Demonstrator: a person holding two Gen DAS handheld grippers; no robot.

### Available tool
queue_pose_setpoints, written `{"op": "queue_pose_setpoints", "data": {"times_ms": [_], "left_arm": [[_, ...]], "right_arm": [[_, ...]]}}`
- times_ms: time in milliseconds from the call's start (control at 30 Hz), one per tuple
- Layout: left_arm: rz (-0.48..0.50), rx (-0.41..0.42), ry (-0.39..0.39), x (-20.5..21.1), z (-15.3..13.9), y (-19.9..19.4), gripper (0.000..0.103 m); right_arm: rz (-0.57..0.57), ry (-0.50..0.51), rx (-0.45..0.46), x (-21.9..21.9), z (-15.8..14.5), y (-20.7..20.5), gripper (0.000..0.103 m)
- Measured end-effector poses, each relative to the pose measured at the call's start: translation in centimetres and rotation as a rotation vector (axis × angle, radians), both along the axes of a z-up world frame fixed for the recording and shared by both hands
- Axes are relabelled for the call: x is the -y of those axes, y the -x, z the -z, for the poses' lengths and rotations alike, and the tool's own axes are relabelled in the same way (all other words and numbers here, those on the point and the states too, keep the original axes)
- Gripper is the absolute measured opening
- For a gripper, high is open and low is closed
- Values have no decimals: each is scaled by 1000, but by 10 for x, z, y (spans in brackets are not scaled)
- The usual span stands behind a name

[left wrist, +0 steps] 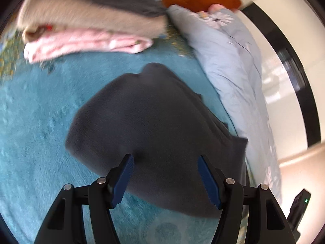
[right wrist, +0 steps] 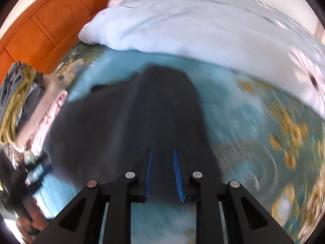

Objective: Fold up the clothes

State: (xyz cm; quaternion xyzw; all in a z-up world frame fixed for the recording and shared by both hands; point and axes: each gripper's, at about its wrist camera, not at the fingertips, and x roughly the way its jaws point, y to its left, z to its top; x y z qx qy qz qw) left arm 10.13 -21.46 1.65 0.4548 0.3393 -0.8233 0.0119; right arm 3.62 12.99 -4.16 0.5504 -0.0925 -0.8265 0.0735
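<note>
I'm working on the teal blanket (left wrist: 36,134), pale blue duvet (left wrist: 229,61) running down the right of the frame. The dark grey garment (left wrist: 154,122) is lying centre frame, folded stack (left wrist: 87,26) sitting upper left. My left gripper (left wrist: 165,178) is hovering wide open over its near edge; my right gripper (right wrist: 163,174) is standing slightly parted, pinching nothing. Next I'm judging: grab both near corners evenly, keeping edges aligned.
</note>
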Motion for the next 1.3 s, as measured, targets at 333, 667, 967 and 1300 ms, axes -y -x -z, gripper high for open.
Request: {"op": "queue_pose_setpoints", "data": {"times_ms": [333,667,967,1300], "left_arm": [[197,142,223,-133,22,-24,75],[137,146,416,-182,48,-32,97],[10,138,515,-183,60,-37,103],[-83,133,570,-183,58,-43,103]], "right_arm": [[48,-48,15,-54,46,-60,72],[-152,-145,-168,-18,68,-48,81],[-300,-211,-254,-1,82,-44,92],[-331,-243,-262,6,87,-38,102]]}}
